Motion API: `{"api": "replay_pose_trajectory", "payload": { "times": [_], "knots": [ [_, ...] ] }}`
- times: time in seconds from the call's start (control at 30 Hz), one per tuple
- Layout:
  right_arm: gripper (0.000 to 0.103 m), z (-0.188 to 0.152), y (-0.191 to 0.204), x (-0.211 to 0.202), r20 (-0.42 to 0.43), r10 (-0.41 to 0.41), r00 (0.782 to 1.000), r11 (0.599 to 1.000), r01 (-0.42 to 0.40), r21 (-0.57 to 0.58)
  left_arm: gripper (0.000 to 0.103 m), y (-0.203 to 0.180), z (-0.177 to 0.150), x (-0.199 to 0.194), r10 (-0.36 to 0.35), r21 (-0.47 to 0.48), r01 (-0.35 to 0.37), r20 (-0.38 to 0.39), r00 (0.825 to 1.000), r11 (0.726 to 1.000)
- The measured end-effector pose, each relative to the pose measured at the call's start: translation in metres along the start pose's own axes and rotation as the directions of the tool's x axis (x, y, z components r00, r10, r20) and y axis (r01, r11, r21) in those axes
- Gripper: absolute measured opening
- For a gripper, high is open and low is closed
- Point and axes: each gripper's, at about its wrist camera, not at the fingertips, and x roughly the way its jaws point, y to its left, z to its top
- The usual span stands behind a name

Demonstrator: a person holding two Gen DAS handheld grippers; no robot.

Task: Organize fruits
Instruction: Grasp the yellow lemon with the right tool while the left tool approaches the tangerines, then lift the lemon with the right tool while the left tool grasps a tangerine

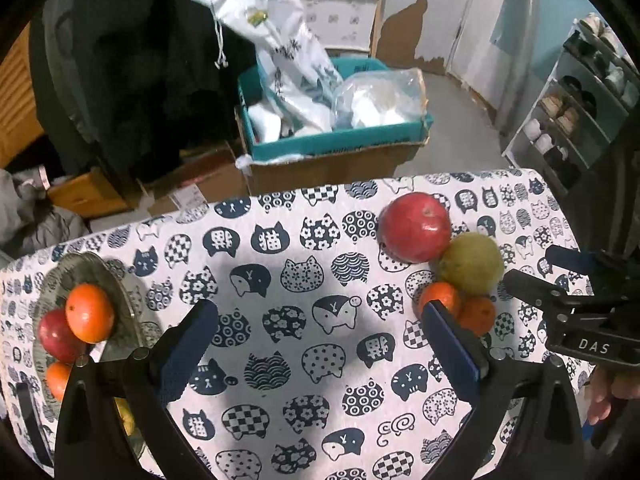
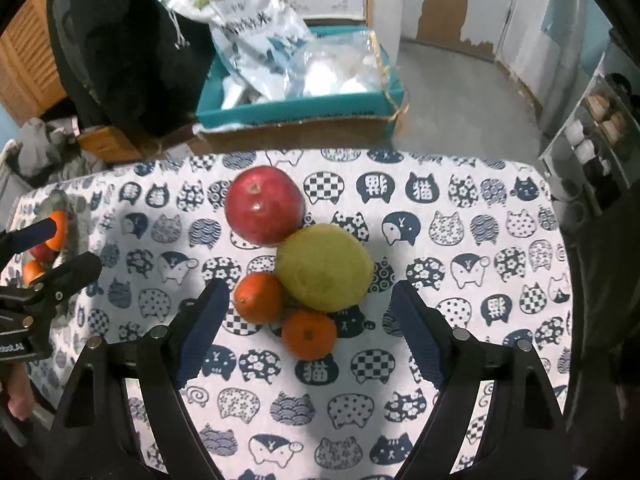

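A red apple [image 2: 264, 204], a yellow-green pear [image 2: 324, 268] and two tangerines [image 2: 260, 298] [image 2: 309, 334] lie bunched on the cat-print cloth [image 2: 460, 240]. My right gripper [image 2: 310, 328] is open and empty, its fingers either side of the near tangerine, just above the cloth. My left gripper [image 1: 320, 340] is open and empty over bare cloth. The same fruit pile shows to its right, with the apple [image 1: 414, 226] and pear [image 1: 470, 262]. A glass plate [image 1: 52, 280] at the left holds an orange [image 1: 89, 312], a red apple [image 1: 56, 338], a tangerine [image 1: 58, 378] and something yellow.
Beyond the table's far edge stands a teal-lined cardboard box [image 1: 332, 148] with white bags. A shoe rack [image 1: 576, 120] is at the right. Dark clothing hangs at the back left. The right gripper [image 1: 560, 276] shows at the right edge of the left wrist view.
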Motion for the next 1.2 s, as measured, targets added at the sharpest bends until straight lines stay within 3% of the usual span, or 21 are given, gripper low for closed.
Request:
{"api": "replay_pose_trajectory", "payload": {
  "times": [0.63,1.0,1.2],
  "knots": [
    [0.083,0.012,-0.014,0.077,-0.164,0.019,0.986,1.0,-0.015,0.023,0.102,-0.008,0.015,0.067,0.003,0.026,0.0,-0.094,0.996,1.0],
    [0.086,0.013,-0.029,0.094,-0.173,0.123,0.977,0.982,-0.095,0.161,0.102,-0.007,0.011,0.08,-0.028,0.007,0.029,-0.11,0.994,1.0],
    [0.085,0.009,-0.028,0.089,-0.161,0.101,0.982,0.984,-0.075,0.163,0.102,-0.015,0.008,0.079,-0.046,0.021,0.049,-0.112,0.993,0.999]
  ]
}}
